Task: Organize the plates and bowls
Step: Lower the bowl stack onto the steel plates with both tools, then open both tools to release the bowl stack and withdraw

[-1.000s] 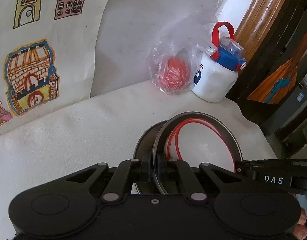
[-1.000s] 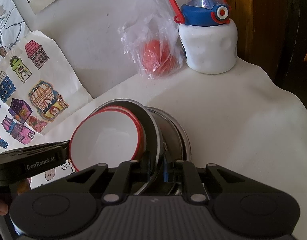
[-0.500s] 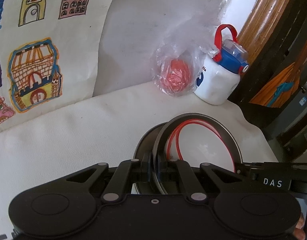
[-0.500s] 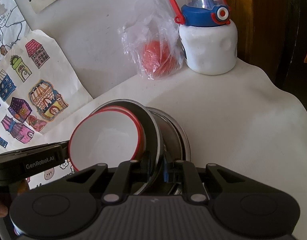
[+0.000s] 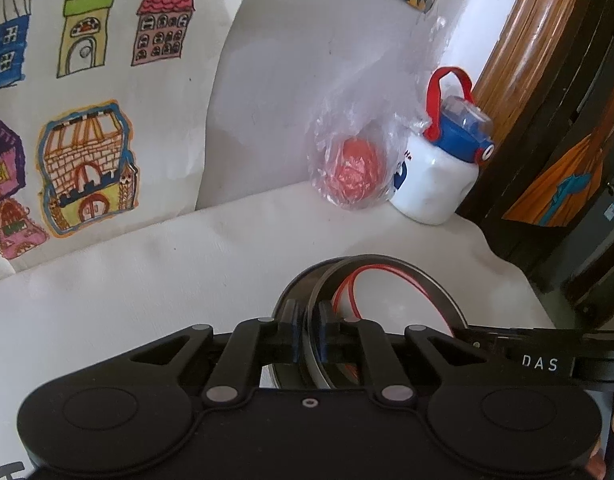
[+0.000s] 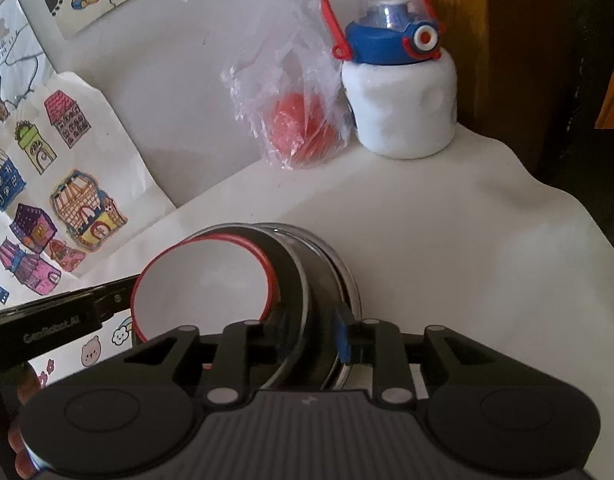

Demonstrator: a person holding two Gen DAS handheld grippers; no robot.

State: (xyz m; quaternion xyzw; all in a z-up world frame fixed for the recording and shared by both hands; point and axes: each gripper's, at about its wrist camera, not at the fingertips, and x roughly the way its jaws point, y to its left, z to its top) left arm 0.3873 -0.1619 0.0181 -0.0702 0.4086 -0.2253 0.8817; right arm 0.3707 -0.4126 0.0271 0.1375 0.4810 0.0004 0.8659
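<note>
Two grippers grip nested steel bowls (image 6: 307,280): left gripper (image 5: 308,336) jaws narrow on a rim, right gripper (image 6: 313,336) jaws wider across the walls.

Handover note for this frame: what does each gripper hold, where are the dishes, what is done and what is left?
Left gripper: jaws shut on the rim of the tilted metal plate.
Right gripper: jaws on the metal dishes from the other side, wider now than a second ago; hold uncertain.
Dishes: white red-rimmed bowl nested in the tilted metal plate, a second metal plate behind it, all on the white table.
Done: dishes gathered together.
Left: lay the stack flat, release.
</note>
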